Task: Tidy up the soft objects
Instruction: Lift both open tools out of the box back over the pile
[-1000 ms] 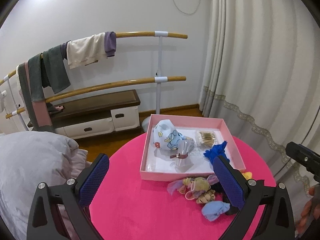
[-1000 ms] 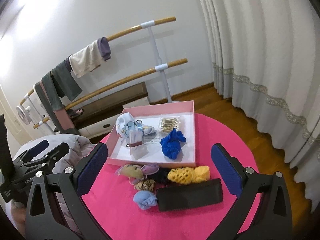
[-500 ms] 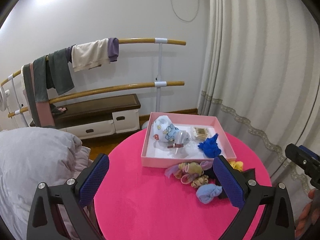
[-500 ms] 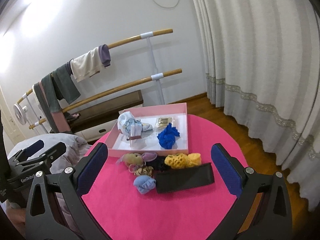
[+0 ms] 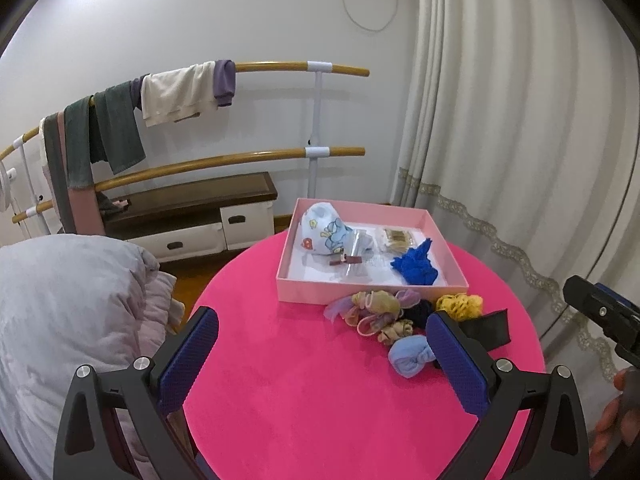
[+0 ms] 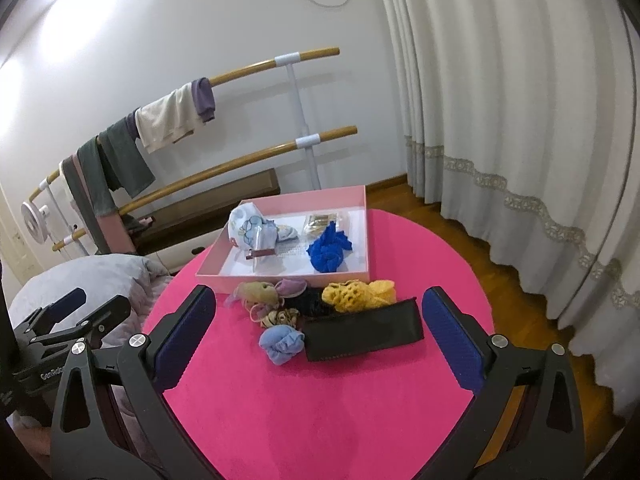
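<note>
Both of your grippers hang above the near part of the pink worktop (image 6: 340, 408) with jaws spread wide and nothing between them: the left gripper (image 5: 320, 356) sits over bare cloth, the right gripper (image 6: 316, 336) frames the loose pile.

That pile lies just in front of the pink box (image 6: 280, 278). It holds a light blue scrunchie (image 6: 281, 342) nearest you, a black pouch (image 6: 362, 334) touching its right side, a yellow scrunchie (image 6: 352, 298) behind the pouch, and a tangle of tan and lilac scrunchies (image 6: 264, 294) against the box wall. A royal blue scrunchie (image 6: 328, 250) already rests inside the box, beside a printed cloth bundle (image 6: 250, 228).

The likely next step is to pick one loose piece and drop it in the box. Take the light blue scrunchie first, since it sits clear on its near side:

- Come straight down so one jaw lands on each side of it, not on the pouch edge.
- Close gently; it will squash and may drag a neighbour along.
- Lift high enough to clear the box wall, then release over the open white floor near the front.
</note>
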The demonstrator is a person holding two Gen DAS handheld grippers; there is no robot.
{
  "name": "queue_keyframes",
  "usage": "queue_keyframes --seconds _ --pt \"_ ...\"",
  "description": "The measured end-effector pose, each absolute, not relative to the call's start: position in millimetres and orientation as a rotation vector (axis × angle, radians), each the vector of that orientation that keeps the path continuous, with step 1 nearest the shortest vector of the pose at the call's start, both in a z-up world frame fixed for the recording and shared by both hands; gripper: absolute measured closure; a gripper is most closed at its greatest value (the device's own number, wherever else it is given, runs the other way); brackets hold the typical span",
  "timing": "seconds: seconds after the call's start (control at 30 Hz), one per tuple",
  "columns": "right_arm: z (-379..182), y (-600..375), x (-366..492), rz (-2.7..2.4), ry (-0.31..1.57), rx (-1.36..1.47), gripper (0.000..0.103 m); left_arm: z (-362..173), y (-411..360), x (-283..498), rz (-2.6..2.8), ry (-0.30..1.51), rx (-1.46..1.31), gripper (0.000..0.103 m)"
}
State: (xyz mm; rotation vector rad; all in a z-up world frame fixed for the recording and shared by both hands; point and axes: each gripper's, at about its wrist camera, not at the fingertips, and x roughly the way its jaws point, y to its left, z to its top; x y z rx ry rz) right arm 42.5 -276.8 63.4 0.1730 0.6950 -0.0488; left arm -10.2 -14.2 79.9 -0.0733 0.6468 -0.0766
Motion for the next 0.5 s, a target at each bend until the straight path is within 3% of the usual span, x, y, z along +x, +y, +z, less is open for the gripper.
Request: queue_keyframes --seconds 0.5 --pt "29.0 -294.6 49.5 -0.078 0.779 0.179 0.000 56.2 -31.5 5.0 -0.102 0.712 -0.076 0.000"
